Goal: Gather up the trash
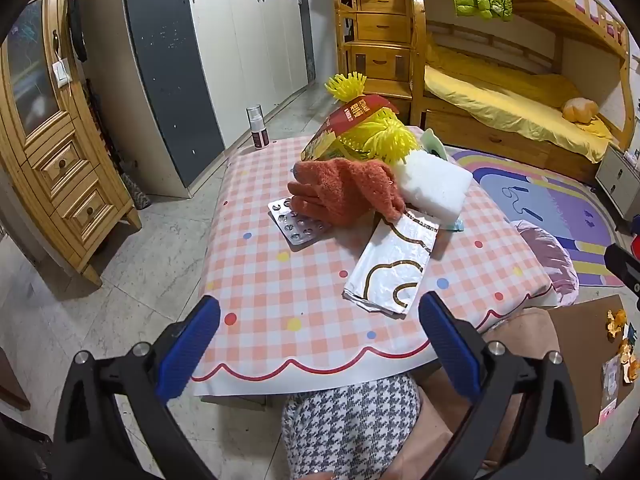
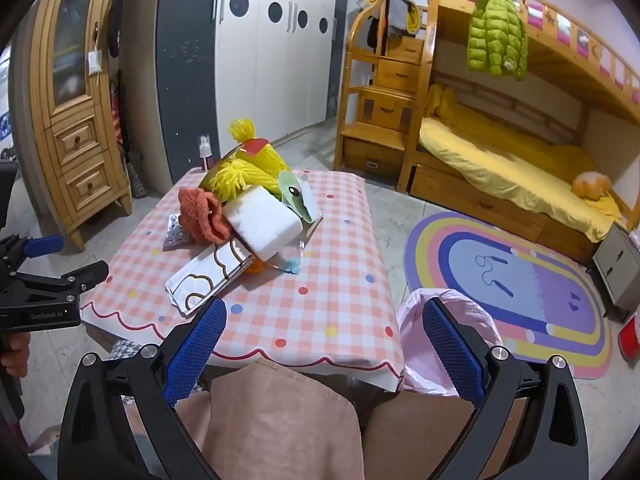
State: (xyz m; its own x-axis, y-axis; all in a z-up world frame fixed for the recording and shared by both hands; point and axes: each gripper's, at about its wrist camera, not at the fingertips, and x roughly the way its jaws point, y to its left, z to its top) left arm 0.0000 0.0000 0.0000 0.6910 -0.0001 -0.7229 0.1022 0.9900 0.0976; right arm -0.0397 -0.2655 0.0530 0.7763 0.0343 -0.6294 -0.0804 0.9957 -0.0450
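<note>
A heap of litter lies on the checked tablecloth (image 1: 280,280) (image 2: 340,288): a silver-white wrapper (image 1: 392,268) (image 2: 208,276), an emptied pill blister (image 1: 294,226) (image 2: 174,234), an orange fuzzy cloth (image 1: 348,190) (image 2: 202,216), a white foam block (image 1: 434,186) (image 2: 264,220), yellow tassels (image 1: 380,136) (image 2: 244,172) and a red-and-yellow carton (image 1: 352,120). My left gripper (image 1: 320,340) hovers open over the table's near edge, short of the wrapper. My right gripper (image 2: 324,344) is open too, above the near edge. A pink-lined bin (image 2: 444,344) (image 1: 548,256) stands at the table's right.
A spray bottle (image 1: 258,128) (image 2: 205,152) stands at the table's far corner. Wooden cabinet (image 1: 56,152) on the left, wardrobe (image 1: 224,40) behind, bunk bed (image 2: 520,152) and rainbow rug (image 2: 520,280) to the right. The person's lap (image 2: 280,420) is below the grippers. Orange peel (image 1: 618,328) lies on brown cardboard.
</note>
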